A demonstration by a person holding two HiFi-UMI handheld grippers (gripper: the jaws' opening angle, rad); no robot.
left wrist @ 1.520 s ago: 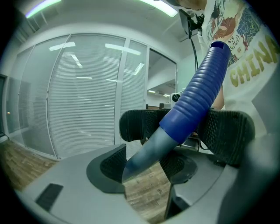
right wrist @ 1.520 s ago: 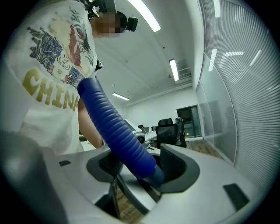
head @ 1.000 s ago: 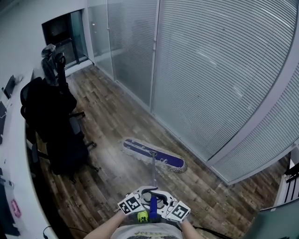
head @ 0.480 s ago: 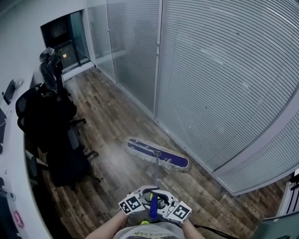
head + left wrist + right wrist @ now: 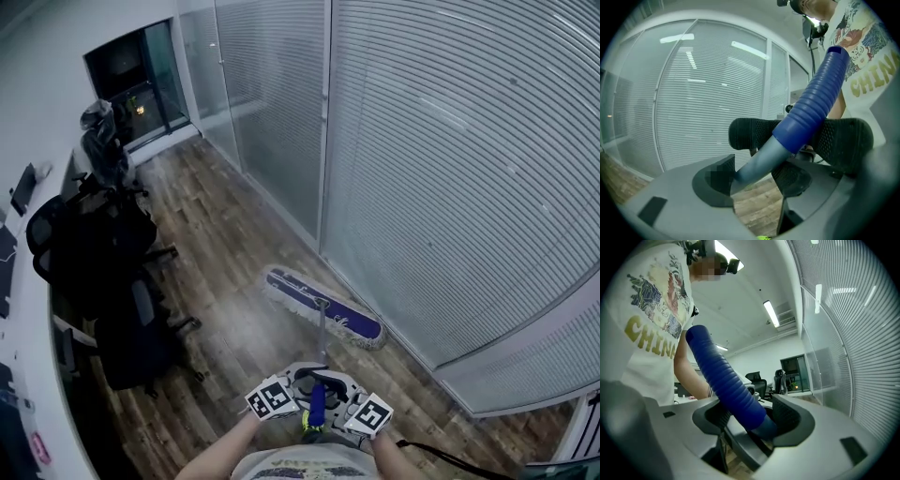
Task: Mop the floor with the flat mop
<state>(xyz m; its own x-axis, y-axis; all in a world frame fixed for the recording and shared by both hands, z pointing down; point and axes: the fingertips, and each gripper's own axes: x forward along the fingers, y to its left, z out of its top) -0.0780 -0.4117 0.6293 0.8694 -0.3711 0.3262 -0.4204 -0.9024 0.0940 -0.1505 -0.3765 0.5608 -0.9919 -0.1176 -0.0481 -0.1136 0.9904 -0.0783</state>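
- Flat mop (image 5: 323,309) — one unit, in use in front of the person; its mop head (image 5: 352,323), purple with a pale fringe, is lying flat on the wooden floor (image 5: 225,234), set aslant and just beside the foot of the glass partition (image 5: 450,159)
- Handle (image 5: 322,336), grey metal, is rising from the middle of the mop head back toward the person and ending in a ribbed blue grip (image 5: 317,405)
- Left gripper (image 5: 797,140) is clamping the handle: in the left gripper view its two black pads are pressing on either side of the shaft, right where the blue grip is meeting the grey tube
- Right gripper (image 5: 754,420) is likewise closing on the handle, with the lower end of the blue grip sitting between its dark pads and slanting up toward the person's shirt (image 5: 651,310)
- Marker cubes, two, one on each gripper, are showing in the head view to the left (image 5: 272,398) and right (image 5: 372,412) of the blue grip, with the grippers meeting at the handle between them
- Forearms, two, are reaching in from the bottom edge of the head view to the grippers
- Office chairs (image 5: 122,328), black, are standing in a row along the left side, well apart from the mop head
- Desk (image 5: 19,281), pale, is running along the left edge behind the chairs
- Ceiling light (image 5: 771,313), a long strip, is glowing above in the right gripper view
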